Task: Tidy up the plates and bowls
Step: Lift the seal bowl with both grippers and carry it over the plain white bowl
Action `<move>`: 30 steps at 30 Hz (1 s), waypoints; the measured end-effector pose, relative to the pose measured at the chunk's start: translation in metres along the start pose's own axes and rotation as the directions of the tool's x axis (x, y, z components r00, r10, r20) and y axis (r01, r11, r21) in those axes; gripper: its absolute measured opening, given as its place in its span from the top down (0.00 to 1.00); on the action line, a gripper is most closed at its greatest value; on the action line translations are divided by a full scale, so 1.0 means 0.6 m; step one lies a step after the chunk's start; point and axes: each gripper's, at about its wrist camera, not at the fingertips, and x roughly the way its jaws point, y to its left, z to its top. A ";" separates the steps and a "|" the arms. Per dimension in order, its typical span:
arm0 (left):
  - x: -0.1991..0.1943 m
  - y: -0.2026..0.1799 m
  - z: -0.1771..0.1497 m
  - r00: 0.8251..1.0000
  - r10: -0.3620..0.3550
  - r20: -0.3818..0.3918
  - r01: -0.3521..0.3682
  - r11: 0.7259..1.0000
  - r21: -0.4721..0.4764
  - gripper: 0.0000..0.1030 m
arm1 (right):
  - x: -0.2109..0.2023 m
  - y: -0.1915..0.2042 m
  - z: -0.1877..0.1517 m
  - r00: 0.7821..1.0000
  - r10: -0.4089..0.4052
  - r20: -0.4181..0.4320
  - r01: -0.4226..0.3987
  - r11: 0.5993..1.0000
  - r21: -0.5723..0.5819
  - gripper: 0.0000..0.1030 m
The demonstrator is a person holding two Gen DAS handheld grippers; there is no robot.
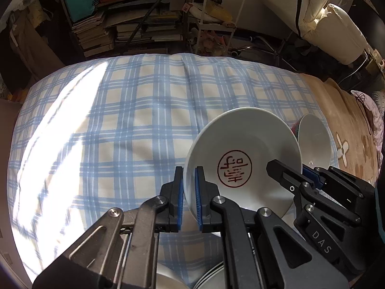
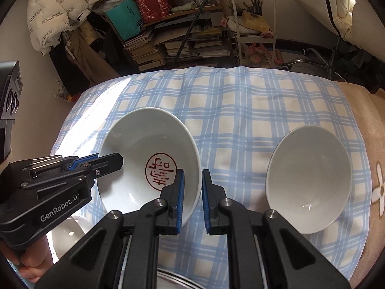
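Gripping the stamped bowl [image 1: 243, 159] by opposite rims, both grippers are sharing it. Left gripper [image 1: 190, 198] and right gripper [image 2: 193, 201] are each pinching narrowly; a plain bowl [image 2: 309, 180] is sitting just right.

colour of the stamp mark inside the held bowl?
Red, a circled character on the white bowl. Clearest in the right wrist view.
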 end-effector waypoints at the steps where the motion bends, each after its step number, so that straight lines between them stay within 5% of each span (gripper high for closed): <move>1: -0.009 0.002 -0.006 1.000 0.003 0.004 -0.003 1.000 0.001 0.93 | -0.009 0.005 -0.003 1.000 0.002 0.009 -0.002 1.000 -0.001 0.85; 30: -0.191 0.080 -0.213 0.996 0.064 0.066 -0.060 0.996 -0.068 0.91 | -0.135 0.169 -0.123 0.993 0.106 0.060 -0.098 0.986 -0.132 0.85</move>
